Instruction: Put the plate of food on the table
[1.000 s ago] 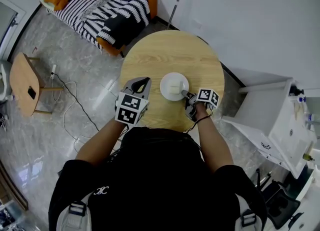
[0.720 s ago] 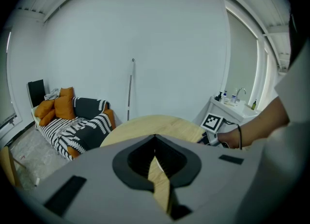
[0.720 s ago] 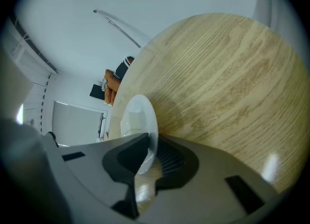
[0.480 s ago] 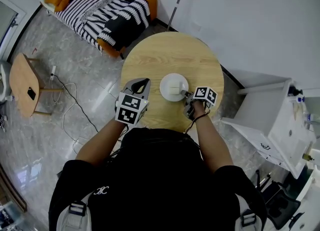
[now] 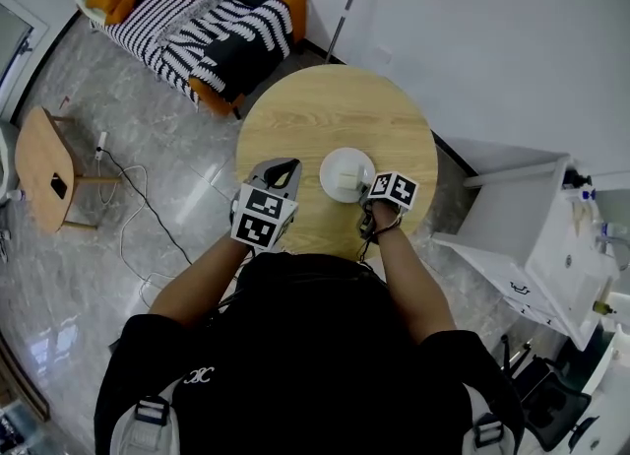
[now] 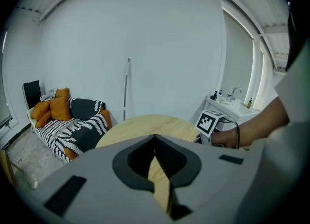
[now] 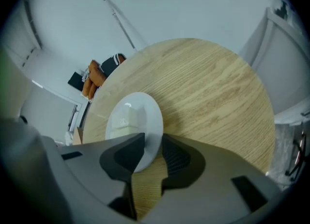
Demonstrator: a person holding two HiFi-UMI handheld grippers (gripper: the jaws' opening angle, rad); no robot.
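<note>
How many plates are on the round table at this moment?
1. A white plate carrying a pale piece of food sits on the round wooden table, toward the edge nearest the person. No other plate shows in any view, and nothing on the table could hide one.

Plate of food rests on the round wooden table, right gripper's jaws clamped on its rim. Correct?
Not clamped: the right gripper view shows the right gripper with jaws just opened, the rim of the plate loose between them. It does rest on the round table.
</note>
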